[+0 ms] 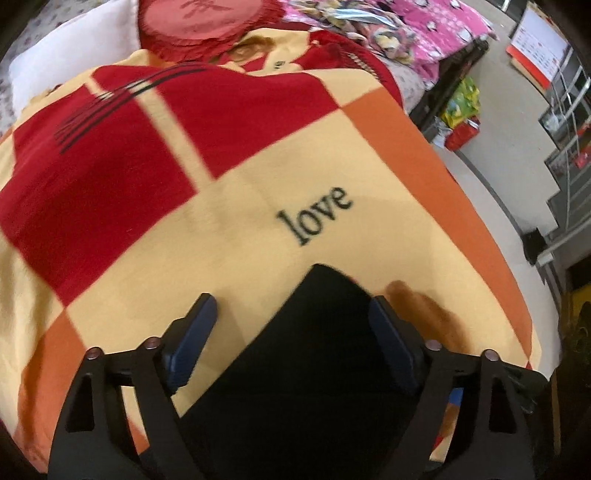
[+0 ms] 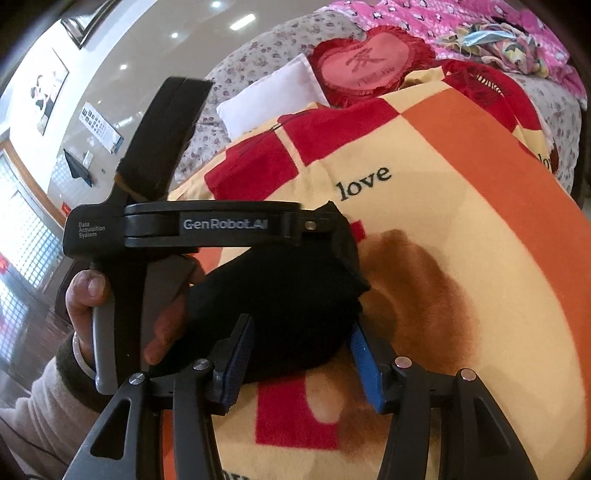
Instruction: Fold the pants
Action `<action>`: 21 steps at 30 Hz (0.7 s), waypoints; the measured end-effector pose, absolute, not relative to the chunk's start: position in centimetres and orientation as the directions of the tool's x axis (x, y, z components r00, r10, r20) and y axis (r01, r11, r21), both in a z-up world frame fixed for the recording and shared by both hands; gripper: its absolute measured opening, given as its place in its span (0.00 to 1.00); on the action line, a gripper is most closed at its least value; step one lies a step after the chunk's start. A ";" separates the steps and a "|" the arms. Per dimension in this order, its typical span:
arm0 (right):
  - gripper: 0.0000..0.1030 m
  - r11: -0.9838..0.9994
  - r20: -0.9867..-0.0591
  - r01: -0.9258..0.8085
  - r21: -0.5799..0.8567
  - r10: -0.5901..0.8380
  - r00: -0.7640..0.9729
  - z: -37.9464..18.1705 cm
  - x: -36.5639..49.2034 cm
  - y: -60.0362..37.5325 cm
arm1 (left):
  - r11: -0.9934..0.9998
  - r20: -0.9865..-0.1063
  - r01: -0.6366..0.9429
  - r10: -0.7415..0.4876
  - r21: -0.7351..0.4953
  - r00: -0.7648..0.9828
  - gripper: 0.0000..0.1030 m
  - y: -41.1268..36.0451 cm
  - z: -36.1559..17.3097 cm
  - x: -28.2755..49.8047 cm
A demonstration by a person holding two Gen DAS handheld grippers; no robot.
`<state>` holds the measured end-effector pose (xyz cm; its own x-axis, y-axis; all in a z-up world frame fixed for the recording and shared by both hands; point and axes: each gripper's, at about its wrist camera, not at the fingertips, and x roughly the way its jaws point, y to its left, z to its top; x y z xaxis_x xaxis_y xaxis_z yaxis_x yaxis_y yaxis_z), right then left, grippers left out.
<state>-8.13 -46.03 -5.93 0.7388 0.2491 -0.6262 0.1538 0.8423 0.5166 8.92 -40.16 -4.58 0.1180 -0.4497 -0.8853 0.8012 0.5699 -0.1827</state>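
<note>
The black pants [image 1: 321, 350] lie as a folded bundle on a red, cream and orange blanket [image 1: 258, 184] printed with "love". My left gripper [image 1: 291, 317] stands wide open above the bundle's pointed corner, its pads not pressing the cloth. In the right wrist view the pants [image 2: 288, 295] fill the gap between the blue pads of my right gripper [image 2: 301, 354], which looks shut on the bundle's near end. The left gripper [image 2: 340, 240] reaches in from the left over the bundle's far end, held by a person's hand [image 2: 88, 295].
A red heart cushion [image 2: 365, 62] and a white pillow [image 2: 273, 96] lie at the bed's far end, with pink bedding [image 1: 424, 26] beyond. The blanket [image 2: 461, 221] spreads wide to the right. Right of the bed's edge is grey floor [image 1: 509, 122].
</note>
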 end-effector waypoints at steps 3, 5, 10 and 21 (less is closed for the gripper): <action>0.50 0.817 -0.600 0.148 0.557 0.273 0.752 -6.2 -7.9 -46.3 | 0.550 -0.889 0.821 -0.439 -0.154 0.128 0.83 -40.9 -4.7 8.5; 0.48 0.803 -0.584 0.139 0.579 0.290 0.758 -6.4 -7.6 -46.5 | 0.537 -0.893 0.834 -0.428 -0.124 0.143 0.83 -41.3 -4.7 8.2; 0.19 0.772 -0.579 0.136 0.621 0.335 0.743 -7.2 -5.9 -46.7 | 0.493 -0.881 0.858 -0.459 -0.145 0.115 0.33 -41.4 -4.5 7.7; 0.16 0.850 -0.496 -0.069 0.522 0.368 0.786 -0.2 -6.3 -41.4 | 0.519 -0.783 0.808 -0.610 -0.278 0.122 0.21 -34.2 2.7 7.2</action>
